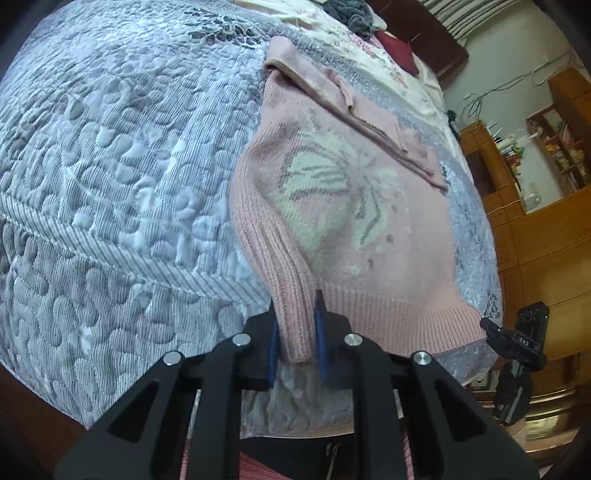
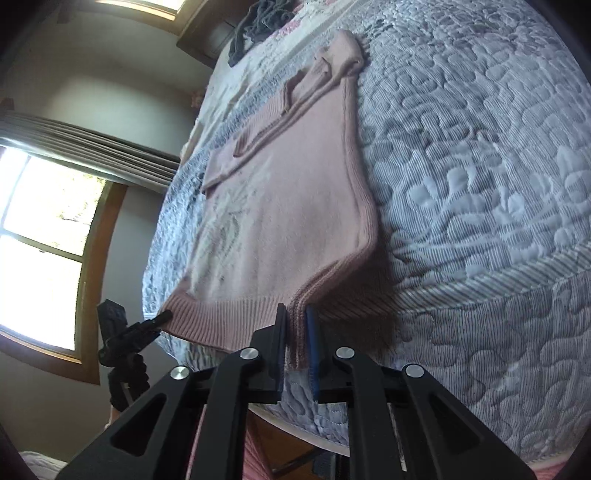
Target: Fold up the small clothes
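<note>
A small pink knit sweater (image 1: 351, 206) with a white butterfly pattern lies spread on a grey quilted bedspread (image 1: 110, 166), its sleeves folded across the upper part. My left gripper (image 1: 297, 325) is shut on the ribbed hem corner at the sweater's near left side, with knit bunched between the blue pads. In the right wrist view the same pink sweater (image 2: 288, 206) stretches away, and my right gripper (image 2: 295, 332) is shut on the opposite hem corner, where the ribbed edge is pinched between the pads. The right gripper's body (image 1: 517, 343) shows beyond the hem's far corner.
A dark grey garment (image 1: 351, 14) and a dark red cloth (image 1: 399, 48) lie at the far end of the bed. Wooden cabinets and shelves (image 1: 546, 192) stand to the right of the bed. A window (image 2: 44, 240) with curtains is on the left in the right wrist view.
</note>
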